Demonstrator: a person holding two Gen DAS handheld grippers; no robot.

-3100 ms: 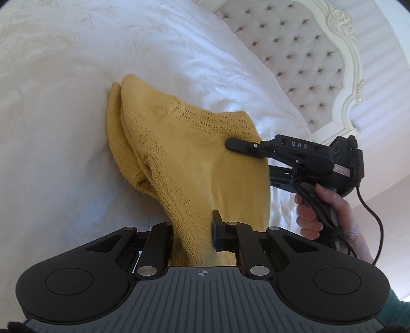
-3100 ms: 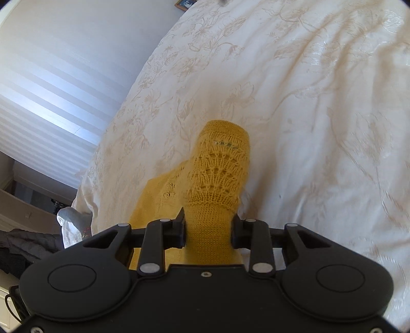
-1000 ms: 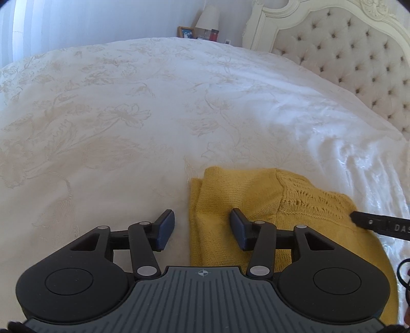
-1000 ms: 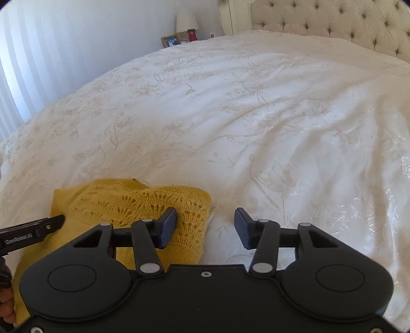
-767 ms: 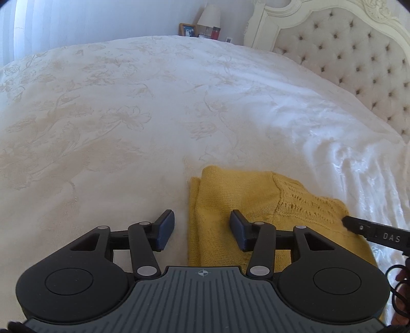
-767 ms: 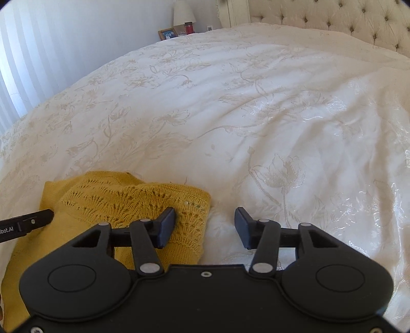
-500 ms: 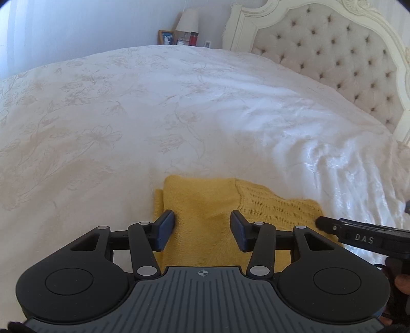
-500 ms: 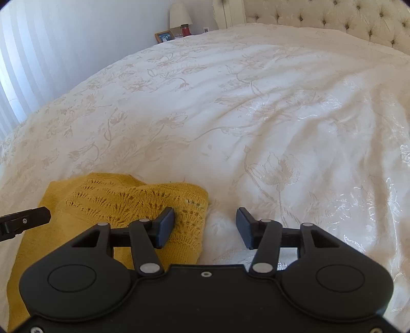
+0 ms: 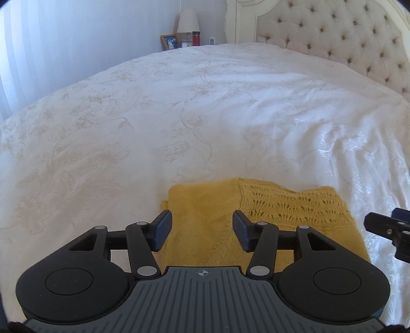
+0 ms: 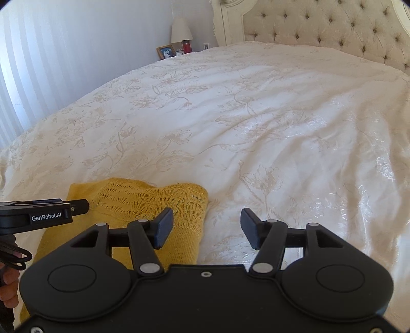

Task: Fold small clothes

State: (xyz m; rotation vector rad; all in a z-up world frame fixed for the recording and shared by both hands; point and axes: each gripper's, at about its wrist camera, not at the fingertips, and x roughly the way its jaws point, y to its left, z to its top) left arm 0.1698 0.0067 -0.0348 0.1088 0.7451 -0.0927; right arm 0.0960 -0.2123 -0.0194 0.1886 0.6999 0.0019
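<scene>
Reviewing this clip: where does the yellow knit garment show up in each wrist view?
Left wrist: yellow knit garment at bottom centre, behind the open left hand-held gripper.
Right wrist: garment at lower left, beside the open right hand-held gripper.
Shared landmark: bedside lamp near the headboard.

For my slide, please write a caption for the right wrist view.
Open right gripper above white bedspread, beside folded yellow knit garment.
</scene>
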